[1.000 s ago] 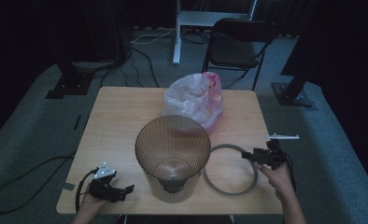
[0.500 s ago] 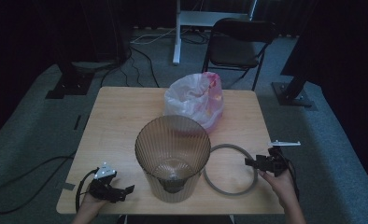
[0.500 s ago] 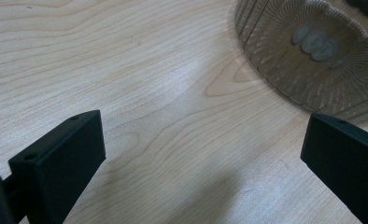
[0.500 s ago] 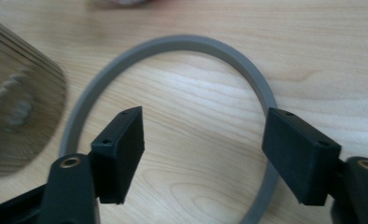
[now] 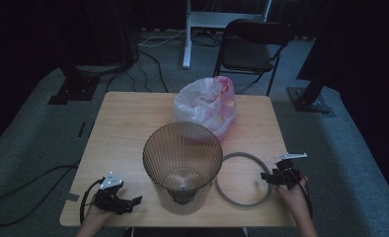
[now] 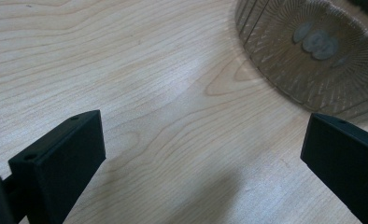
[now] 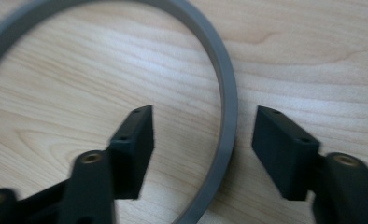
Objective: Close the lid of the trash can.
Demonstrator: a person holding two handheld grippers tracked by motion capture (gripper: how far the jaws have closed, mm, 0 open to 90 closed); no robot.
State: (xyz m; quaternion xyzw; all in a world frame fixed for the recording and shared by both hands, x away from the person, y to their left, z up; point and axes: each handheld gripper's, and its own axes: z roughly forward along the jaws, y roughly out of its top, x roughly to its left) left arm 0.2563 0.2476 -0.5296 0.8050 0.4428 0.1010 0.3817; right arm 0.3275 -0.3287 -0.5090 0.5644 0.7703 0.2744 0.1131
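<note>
Lying flat on the wooden bench (image 5: 128, 123), the grey ring (image 5: 243, 178) sits just right of the ribbed translucent bin (image 5: 182, 165). The right gripper (image 7: 203, 140) straddles the ring's band, one jaw inside the loop and one outside, spread apart with gaps on both sides and gripping nothing. The left gripper (image 5: 117, 196), near the bench's front left corner beside the bin, has its jaws wide apart over bare wood. A pink-and-white plastic bag (image 5: 206, 104) sits behind the bin.
</note>
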